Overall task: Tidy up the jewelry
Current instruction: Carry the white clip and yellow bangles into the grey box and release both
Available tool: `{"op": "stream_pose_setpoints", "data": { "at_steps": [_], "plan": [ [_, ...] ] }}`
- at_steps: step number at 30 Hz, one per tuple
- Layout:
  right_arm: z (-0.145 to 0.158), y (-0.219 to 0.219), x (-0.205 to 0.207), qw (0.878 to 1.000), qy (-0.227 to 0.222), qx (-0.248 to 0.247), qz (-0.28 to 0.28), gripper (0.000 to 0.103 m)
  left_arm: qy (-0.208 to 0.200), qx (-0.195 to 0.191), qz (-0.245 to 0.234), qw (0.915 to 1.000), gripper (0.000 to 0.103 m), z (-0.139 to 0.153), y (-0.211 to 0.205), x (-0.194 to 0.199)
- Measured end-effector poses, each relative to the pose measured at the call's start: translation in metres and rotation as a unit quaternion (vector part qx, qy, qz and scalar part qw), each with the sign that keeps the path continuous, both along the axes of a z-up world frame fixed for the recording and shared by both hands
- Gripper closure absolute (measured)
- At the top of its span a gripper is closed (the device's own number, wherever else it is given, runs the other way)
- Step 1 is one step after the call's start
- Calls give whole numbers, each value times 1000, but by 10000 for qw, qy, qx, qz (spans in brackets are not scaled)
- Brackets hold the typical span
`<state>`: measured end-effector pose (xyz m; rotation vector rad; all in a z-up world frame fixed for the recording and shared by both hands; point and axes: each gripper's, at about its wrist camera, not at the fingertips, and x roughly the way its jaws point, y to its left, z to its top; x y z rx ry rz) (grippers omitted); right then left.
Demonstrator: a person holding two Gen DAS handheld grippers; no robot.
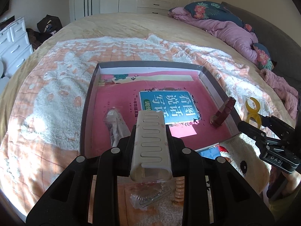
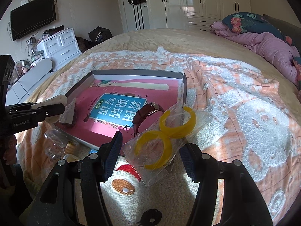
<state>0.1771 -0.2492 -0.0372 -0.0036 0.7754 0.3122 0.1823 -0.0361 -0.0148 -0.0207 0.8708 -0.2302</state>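
A shallow grey box [image 1: 150, 64] lies on the bed with a pink and blue book [image 1: 169, 101] inside. My left gripper [image 1: 150, 131] is shut on a cream slotted hair clip [image 1: 150, 143], held above the box's near edge. In the box lie a clear packet [image 1: 116, 120] at the left and a dark red watch [image 1: 223, 113] at the right. My right gripper [image 2: 152, 150] stands open just right of the box, its fingers either side of a clear bag of yellow crescent earrings [image 2: 165, 131]. Whether that bag rests on the blanket I cannot tell.
More clear jewelry packets [image 1: 150, 195] and a peach beaded piece [image 1: 178, 190] lie on the fluffy blanket [image 1: 56, 94] under my left gripper. A pink quilt [image 2: 267, 45] and floral pillows are piled at the far right. White drawers [image 2: 60, 45] stand beyond the bed's left side.
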Motion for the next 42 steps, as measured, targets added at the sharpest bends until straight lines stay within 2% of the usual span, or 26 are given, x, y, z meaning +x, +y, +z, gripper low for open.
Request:
{"op": "stream_pose_setpoints", "data": {
  "at_steps": [15, 29, 39, 42],
  "plan": [
    [-19, 15, 31, 9994, 239, -235, 43, 45, 73, 39, -90, 9999, 84, -14, -5, 41],
    [-24, 41, 58, 9988, 309, -319, 189, 45, 115, -39, -367, 9993, 84, -25, -2, 53],
    [-30, 48, 60, 9986, 419, -250, 201, 43, 285, -10, -582, 9979, 84, -41, -9, 60],
    [-30, 47, 57, 9988, 415, -208, 170, 37, 259, -47, -599, 9979, 84, -41, -9, 59]
  ]
}}
